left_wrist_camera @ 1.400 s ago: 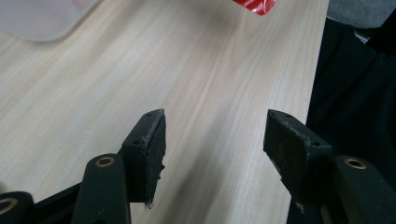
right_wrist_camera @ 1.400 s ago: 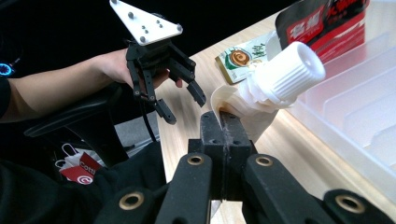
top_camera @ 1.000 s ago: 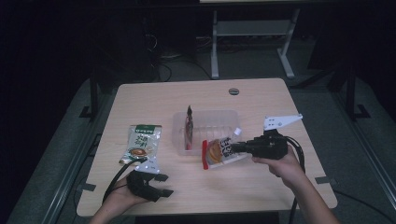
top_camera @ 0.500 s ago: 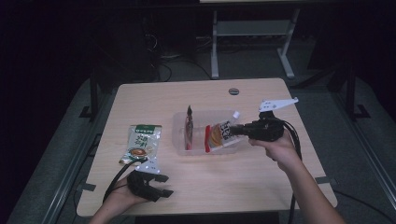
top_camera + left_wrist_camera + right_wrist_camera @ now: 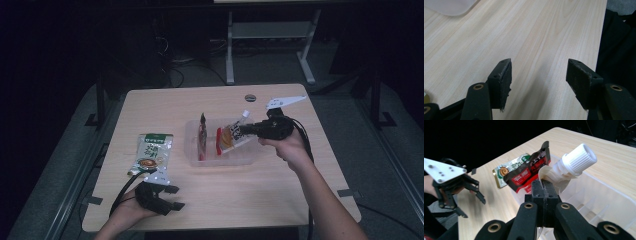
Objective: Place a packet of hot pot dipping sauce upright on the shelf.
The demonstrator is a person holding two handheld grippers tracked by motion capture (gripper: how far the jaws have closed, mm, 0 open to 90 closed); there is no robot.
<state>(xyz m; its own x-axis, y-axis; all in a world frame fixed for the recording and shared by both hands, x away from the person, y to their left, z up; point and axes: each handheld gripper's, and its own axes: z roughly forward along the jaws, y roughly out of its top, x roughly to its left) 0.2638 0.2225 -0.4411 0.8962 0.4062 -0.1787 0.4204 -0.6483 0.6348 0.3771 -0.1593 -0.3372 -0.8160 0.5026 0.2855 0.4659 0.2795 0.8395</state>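
Right gripper view: your right gripper [image 5: 543, 185] jaws pinch the spouted pouch [image 5: 233, 135] directly above the clear bin [image 5: 220, 159]; left gripper [image 5: 539, 77] gapes, idle.

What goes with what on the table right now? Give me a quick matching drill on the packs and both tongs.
Things:
1 spouted pouch
2 green packet
3 dark red packet
4 left tongs

States:
A standing up in the clear bin
B open over bare wood
C pinched by the right tongs over the bin
D lying flat beside the bin

Pairs: 1-C, 2-D, 3-A, 4-B
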